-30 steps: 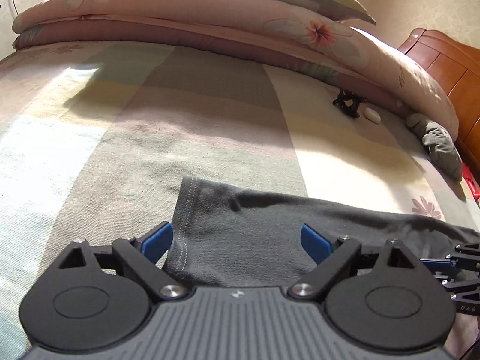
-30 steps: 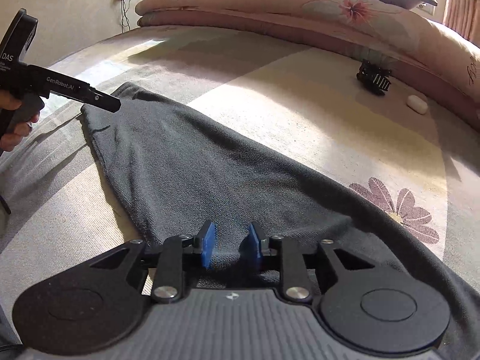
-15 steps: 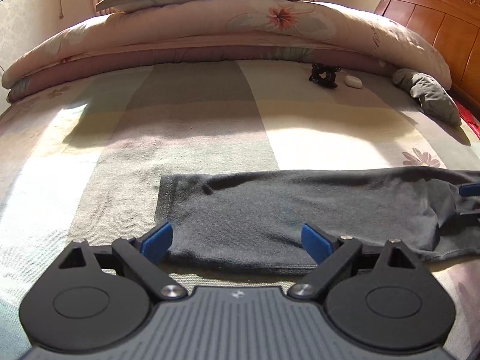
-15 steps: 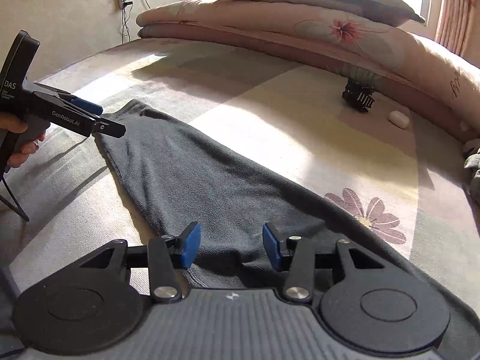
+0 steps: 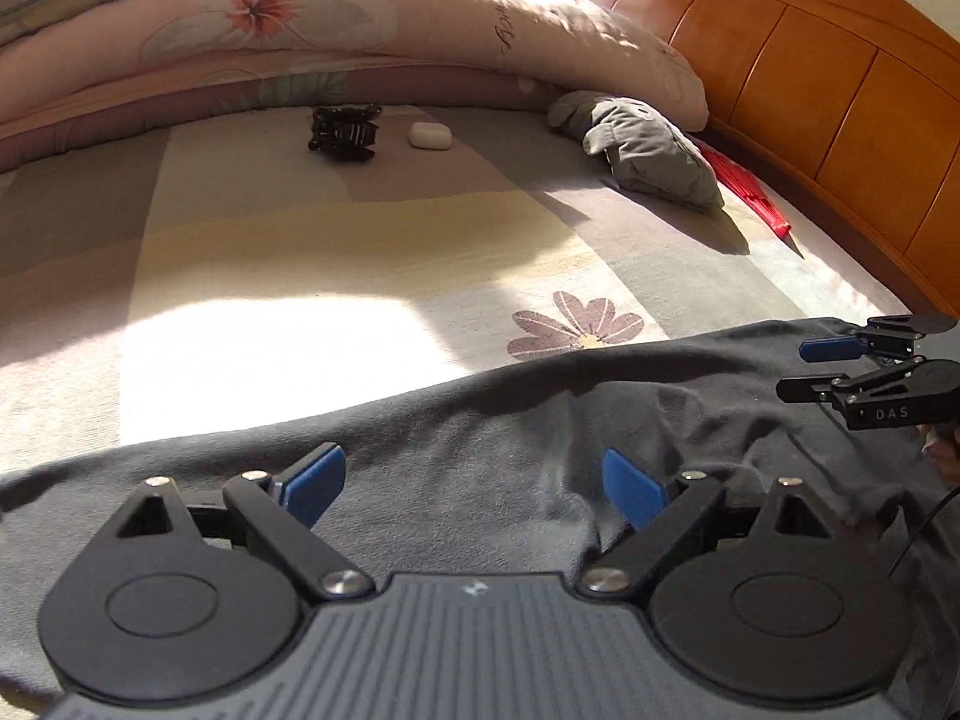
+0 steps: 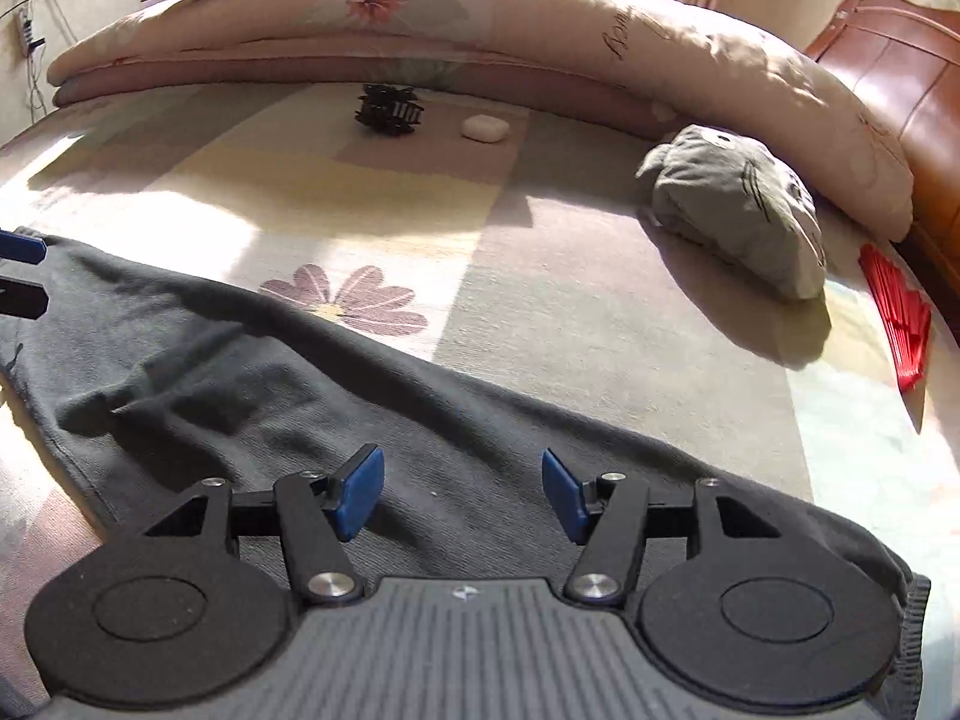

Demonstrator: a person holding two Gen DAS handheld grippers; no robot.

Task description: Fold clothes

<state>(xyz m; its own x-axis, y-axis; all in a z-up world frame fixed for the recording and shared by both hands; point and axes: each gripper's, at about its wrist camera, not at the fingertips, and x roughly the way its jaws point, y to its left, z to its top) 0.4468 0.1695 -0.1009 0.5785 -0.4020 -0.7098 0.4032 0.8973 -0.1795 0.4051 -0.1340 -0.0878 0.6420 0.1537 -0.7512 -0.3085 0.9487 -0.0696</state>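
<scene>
Dark grey garment (image 5: 480,450) is lying spread in a long band across the near part of the bed (image 5: 300,276), running left to right, with a rumpled ridge (image 6: 150,396) bunching up around the middle. Judging by that narrow strip shape, a lengthwise fold is probably in place already, while the crosswise folds and the smoothing of the ridge are looking like the work left. Left gripper (image 5: 474,483) is hovering over the cloth with its jaws spread wide, gripping nothing; whether its blue pads (image 5: 312,480) are brushing the fabric is hard to tell. Right gripper (image 6: 462,489) is poised near the garment's right end, jaws likewise parted and empty. Far across the bed, a grey plush toy (image 6: 738,210) is sitting well apart.
</scene>
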